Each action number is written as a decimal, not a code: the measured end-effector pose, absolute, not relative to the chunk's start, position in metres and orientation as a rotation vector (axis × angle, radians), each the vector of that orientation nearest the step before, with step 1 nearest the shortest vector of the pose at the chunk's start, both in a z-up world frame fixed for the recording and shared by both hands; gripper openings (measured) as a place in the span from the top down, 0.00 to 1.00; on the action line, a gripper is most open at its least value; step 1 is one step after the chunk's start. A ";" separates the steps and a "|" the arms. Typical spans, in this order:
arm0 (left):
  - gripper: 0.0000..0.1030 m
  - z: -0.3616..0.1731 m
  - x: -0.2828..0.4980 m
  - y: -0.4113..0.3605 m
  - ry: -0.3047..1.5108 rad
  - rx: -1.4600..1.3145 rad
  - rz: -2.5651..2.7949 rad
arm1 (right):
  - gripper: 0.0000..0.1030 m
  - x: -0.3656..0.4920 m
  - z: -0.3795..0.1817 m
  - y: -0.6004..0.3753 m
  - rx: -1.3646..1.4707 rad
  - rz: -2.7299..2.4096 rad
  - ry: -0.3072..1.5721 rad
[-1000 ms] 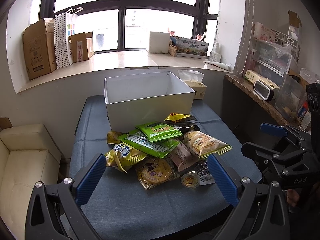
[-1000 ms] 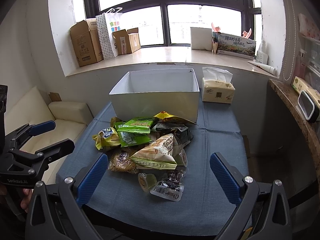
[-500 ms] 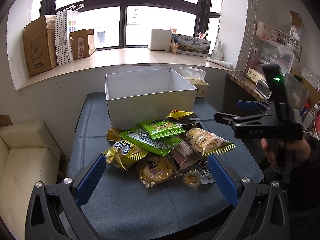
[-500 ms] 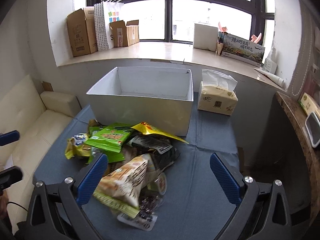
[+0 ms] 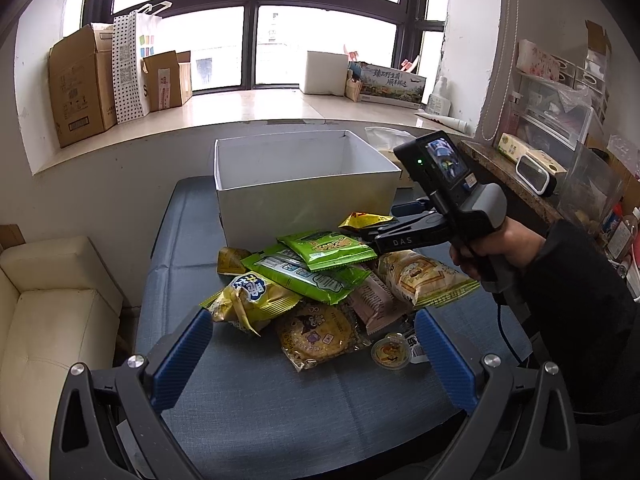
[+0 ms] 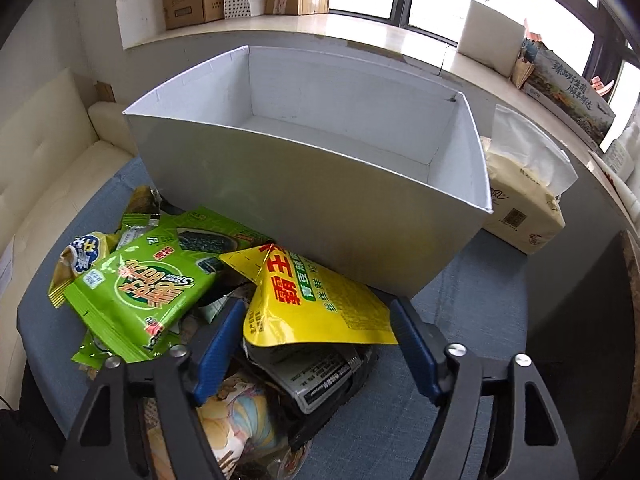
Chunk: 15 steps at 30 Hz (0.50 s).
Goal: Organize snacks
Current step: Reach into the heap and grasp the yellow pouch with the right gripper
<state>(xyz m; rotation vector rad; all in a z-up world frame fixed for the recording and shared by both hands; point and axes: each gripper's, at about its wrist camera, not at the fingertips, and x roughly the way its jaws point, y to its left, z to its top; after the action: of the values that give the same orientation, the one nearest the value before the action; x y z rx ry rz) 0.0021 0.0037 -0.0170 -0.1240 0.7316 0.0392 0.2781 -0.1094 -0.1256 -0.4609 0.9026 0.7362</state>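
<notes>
The open white cardboard box [image 6: 304,184] holds nothing. The snack packets [image 5: 320,280] lie heaped before it on the blue tablecloth [image 5: 280,400]. The right gripper [image 6: 316,336], jaws just closing, straddles the yellow foil pouch [image 6: 312,300], not yet pressing. The left gripper [image 5: 312,360] hangs released.

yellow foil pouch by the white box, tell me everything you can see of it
The glossy yellow foil pouch carries red characters and a green band, with small print lower down. It lies flat atop the snack pile, tilted, one corner near the white cardboard box. It sits between the right gripper pads; contact is unclear.
</notes>
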 end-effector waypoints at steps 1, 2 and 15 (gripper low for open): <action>0.00 -0.017 0.002 0.004 0.733 -0.125 0.040 | 0.30 0.281 -0.128 -0.107 -0.452 0.743 0.914; 0.00 -0.018 0.003 0.004 0.735 -0.126 0.041 | 0.32 0.284 -0.131 -0.106 -0.442 0.746 0.923; 0.00 -0.029 0.011 0.008 0.758 -0.136 0.054 | 0.62 0.293 -0.123 -0.126 -0.240 0.768 0.947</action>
<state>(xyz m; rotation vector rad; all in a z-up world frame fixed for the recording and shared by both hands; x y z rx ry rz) 0.0113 0.0078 -0.0288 -0.1359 0.7578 0.0540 0.2932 -0.1263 -0.1235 -0.2401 0.9466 0.7677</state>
